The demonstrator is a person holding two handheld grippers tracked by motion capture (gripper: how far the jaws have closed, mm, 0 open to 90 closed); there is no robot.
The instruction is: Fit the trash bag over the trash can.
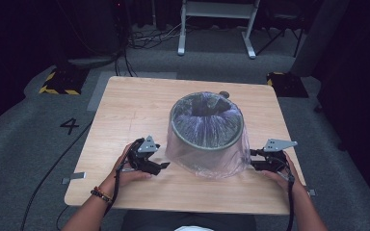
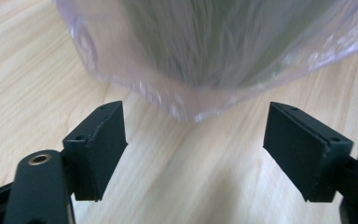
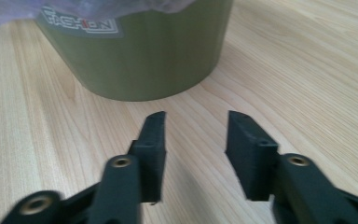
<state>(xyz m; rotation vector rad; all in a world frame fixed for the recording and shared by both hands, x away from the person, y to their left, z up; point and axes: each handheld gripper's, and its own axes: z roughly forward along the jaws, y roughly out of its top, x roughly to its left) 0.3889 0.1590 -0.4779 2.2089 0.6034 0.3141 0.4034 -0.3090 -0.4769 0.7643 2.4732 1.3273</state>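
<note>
A round olive-green bin (image 1: 207, 139) stands in the middle of the wooden table (image 1: 130, 106), lined with a clear, faintly purple plastic bag (image 1: 192, 156) that drapes over its rim and down its sides. My left gripper (image 1: 165, 165) is open just left of the bag's lower edge; the bag's hem (image 2: 191, 100) hangs right ahead of its jaws (image 2: 193, 140). My right gripper (image 1: 252, 159) is open at the bin's right side, close to the bag. Its view shows the bare green bin wall (image 3: 149, 60) with a label (image 3: 77, 23) beyond the jaws (image 3: 196, 135).
A person's hands hold both grippers near the table's front edge. Beyond the table, on the grey carpet, are a white frame's legs (image 1: 180, 43), cables (image 1: 144, 38) and yellow-black striped blocks (image 1: 60, 82). A cable runs off the table's left side.
</note>
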